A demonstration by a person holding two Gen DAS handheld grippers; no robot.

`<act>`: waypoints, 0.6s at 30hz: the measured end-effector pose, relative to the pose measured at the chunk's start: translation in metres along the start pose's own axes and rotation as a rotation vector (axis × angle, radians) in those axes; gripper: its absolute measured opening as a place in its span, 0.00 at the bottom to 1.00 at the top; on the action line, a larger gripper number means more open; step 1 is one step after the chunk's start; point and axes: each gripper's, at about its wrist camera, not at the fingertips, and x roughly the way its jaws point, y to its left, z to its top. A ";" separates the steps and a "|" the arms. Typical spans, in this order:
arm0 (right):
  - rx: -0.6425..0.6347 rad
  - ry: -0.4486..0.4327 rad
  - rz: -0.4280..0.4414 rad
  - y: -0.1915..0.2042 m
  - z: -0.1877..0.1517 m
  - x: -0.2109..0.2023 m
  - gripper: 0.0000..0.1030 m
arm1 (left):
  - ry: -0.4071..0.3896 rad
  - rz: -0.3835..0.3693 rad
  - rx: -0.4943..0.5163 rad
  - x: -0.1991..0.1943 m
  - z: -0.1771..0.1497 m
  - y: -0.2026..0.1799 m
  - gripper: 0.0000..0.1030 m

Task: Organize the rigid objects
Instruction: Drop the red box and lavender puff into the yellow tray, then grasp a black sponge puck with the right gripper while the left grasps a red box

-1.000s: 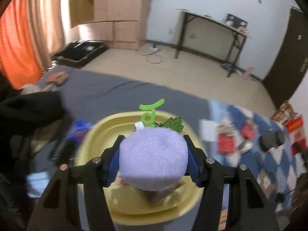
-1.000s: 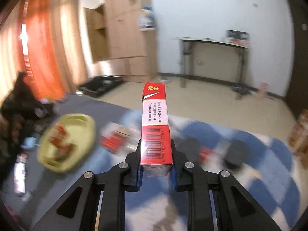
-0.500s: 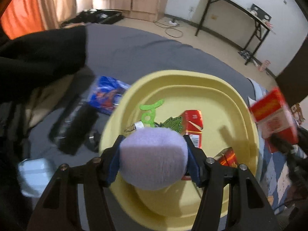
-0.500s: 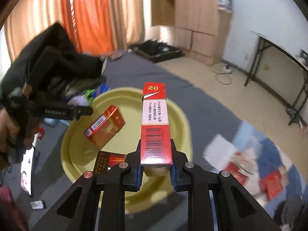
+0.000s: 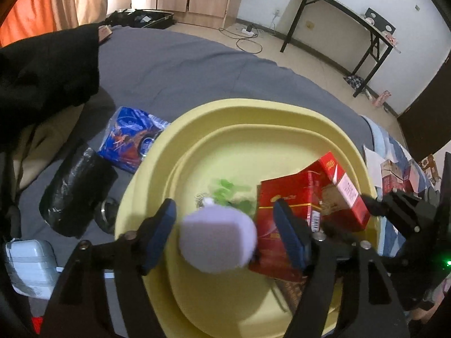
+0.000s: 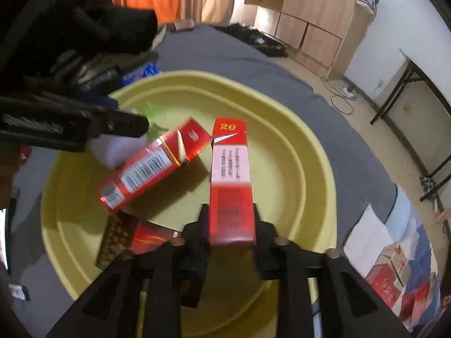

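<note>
Both over yellow basin (image 5: pixel 282 112): left gripper (image 5: pixel 225 222) just spread, pads clear of lilac plush (image 5: pixel 218 242) between them; right gripper (image 6: pixel 231 225) just parting, red carton (image 6: pixel 231 186) loose between fingers

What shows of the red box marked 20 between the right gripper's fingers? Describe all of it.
The red box is a slim cardboard carton: gold 20 on its far flap, pale printed panel midway, blurred red near end. It lies lengthwise between the fingers of the right gripper, whose jaws have just been opening, over the yellow basin. Its far corner nears another red pack; contact cannot be told.
</note>
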 end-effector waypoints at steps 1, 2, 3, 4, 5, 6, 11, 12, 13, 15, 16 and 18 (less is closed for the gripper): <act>0.027 -0.011 0.013 -0.003 -0.001 -0.001 0.62 | 0.004 -0.001 0.000 0.001 -0.001 -0.001 0.85; 0.044 -0.024 0.027 -0.004 -0.001 -0.003 0.75 | 0.009 0.000 -0.001 0.002 -0.001 -0.003 0.88; 0.066 -0.045 0.032 -0.007 -0.001 -0.009 0.80 | 0.003 -0.001 -0.003 -0.001 0.000 -0.003 0.88; 0.089 -0.071 0.026 -0.011 -0.003 -0.019 0.87 | -0.015 -0.010 -0.007 -0.006 0.001 -0.004 0.89; 0.112 -0.110 0.026 -0.015 -0.006 -0.032 0.95 | -0.030 -0.014 -0.014 -0.011 0.002 -0.006 0.95; 0.143 -0.156 0.028 -0.021 -0.012 -0.048 1.00 | -0.059 -0.023 -0.025 -0.019 0.005 -0.010 0.99; 0.354 -0.282 -0.104 -0.086 -0.067 -0.130 1.00 | -0.074 -0.138 0.088 -0.042 0.014 -0.085 1.00; 0.379 -0.285 -0.139 -0.099 -0.080 -0.141 1.00 | -0.079 -0.160 0.125 -0.046 0.014 -0.103 1.00; 0.409 -0.290 -0.170 -0.116 -0.099 -0.153 1.00 | -0.082 -0.182 0.160 -0.048 0.012 -0.122 1.00; 0.460 -0.264 -0.257 -0.152 -0.140 -0.169 1.00 | -0.051 -0.215 0.233 -0.045 0.009 -0.168 1.00; 0.496 -0.231 -0.322 -0.172 -0.163 -0.174 1.00 | -0.031 -0.212 0.255 -0.039 0.006 -0.190 1.00; 0.538 -0.181 -0.426 -0.202 -0.199 -0.178 1.00 | 0.023 -0.197 0.251 -0.020 0.005 -0.219 1.00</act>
